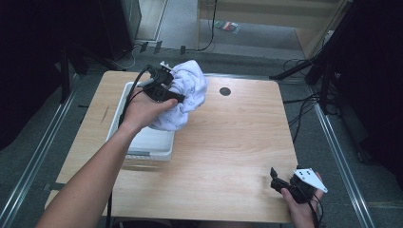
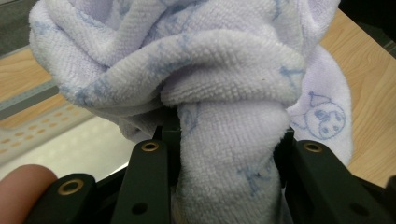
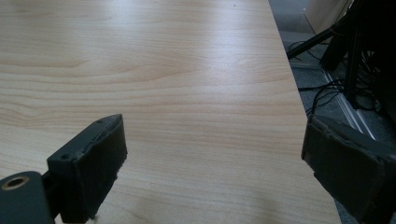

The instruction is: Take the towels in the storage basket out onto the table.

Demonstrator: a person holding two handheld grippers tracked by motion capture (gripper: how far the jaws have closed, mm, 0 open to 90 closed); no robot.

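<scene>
While the left gripper (image 1: 164, 85) hangs over the white tray (image 1: 142, 142), its fingers (image 2: 149, 177) pinch a bunched towel (image 2: 224, 93) between them, lifted above the table (image 1: 228, 142). Fingers of the right gripper (image 3: 212, 168) stand wide apart near the table's edge.

White towel (image 1: 185, 97), bunched — above white bin (image 1: 142, 142)

Left gripper (image 1: 164, 88) clamped — right gripper (image 1: 280, 183) agape

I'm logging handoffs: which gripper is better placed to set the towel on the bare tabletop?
Left. The left gripper is shut on the towel, holding it beside the white bin. The right gripper is open at the table's near right corner, apart from the towel.
</scene>
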